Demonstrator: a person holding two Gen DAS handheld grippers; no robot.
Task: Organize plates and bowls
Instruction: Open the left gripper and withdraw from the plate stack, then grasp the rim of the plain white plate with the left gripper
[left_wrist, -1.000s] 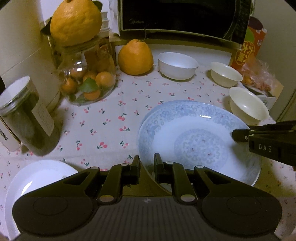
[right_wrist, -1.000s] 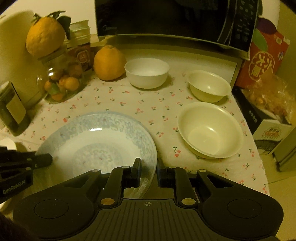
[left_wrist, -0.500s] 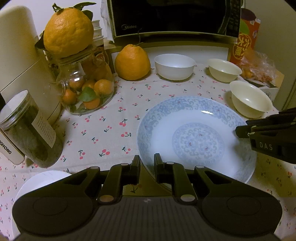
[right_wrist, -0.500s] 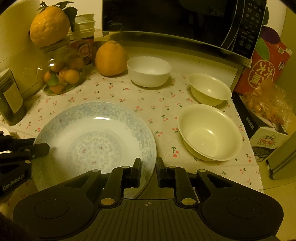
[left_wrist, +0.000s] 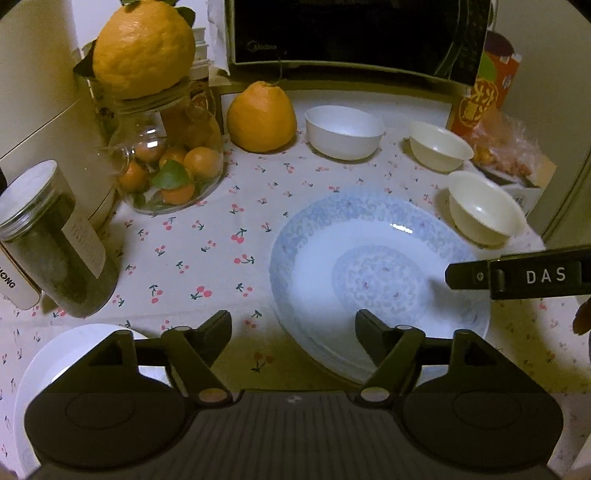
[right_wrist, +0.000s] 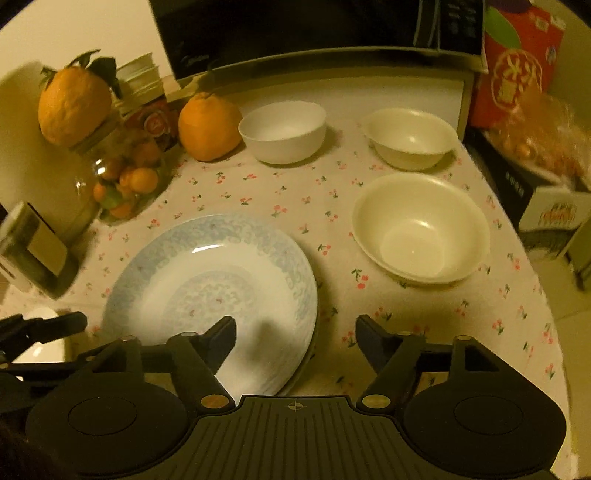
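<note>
Both tools just opened wide, empty: left tool (left_wrist: 293, 325) and right tool (right_wrist: 295, 328) straddle blue-patterned plate (left_wrist: 369, 266) rim on surface (left_wrist: 207, 258).

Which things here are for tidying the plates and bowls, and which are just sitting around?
For the job: blue patterned plate; white plate; white bowl; two cream bowls.

Just sitting around: glass jar of small oranges; big citrus fruit; dark jar; microwave; snack box.

Glossy glazed plate (left_wrist: 376, 273) on matt cherry-print cloth (left_wrist: 207, 236); clear glass jar (left_wrist: 166, 162).
</note>
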